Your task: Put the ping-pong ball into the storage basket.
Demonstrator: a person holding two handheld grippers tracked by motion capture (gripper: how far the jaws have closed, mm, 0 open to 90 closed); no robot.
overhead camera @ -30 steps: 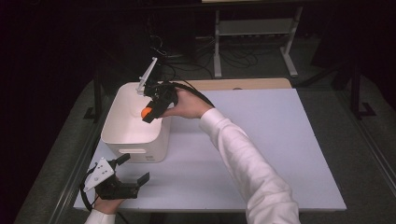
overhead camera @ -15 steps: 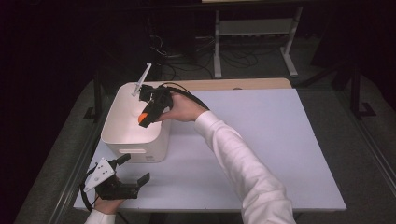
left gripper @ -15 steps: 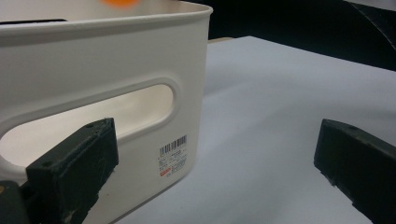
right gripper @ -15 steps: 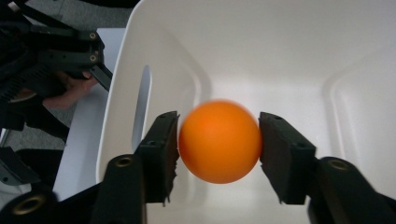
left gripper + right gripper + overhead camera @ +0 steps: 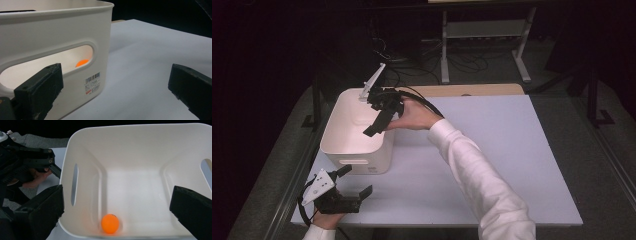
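At the near left corner of the white table (image 5: pixel 492 170), the left tongs (image 5: pixel 353 182) rest low with their jaws apart and nothing between them, pointing at the near wall of the white bin (image 5: pixel 357 159). From the left gripper view, the bin's handle slot (image 5: pixel 50 65) gives a glimpse of the orange ball (image 5: pixel 82 63) inside.

Farther back, the right tongs (image 5: pixel 379 120) hang over the bin's far right rim, held by the right hand (image 5: pixel 414 114). Their jaws have just been opening and now stand wide apart, with nothing between them. In the right gripper view the ball (image 5: pixel 110 223) lies on the bin floor, close to one wall and free of the tongs, so the drop looks done.

To finish this step well, I would lift the right tongs straight up with the jaws wide until they are above the rim, then draw them back to the right, taking care that the trailing cable does not catch the bin's edge. The left tongs can stay put.
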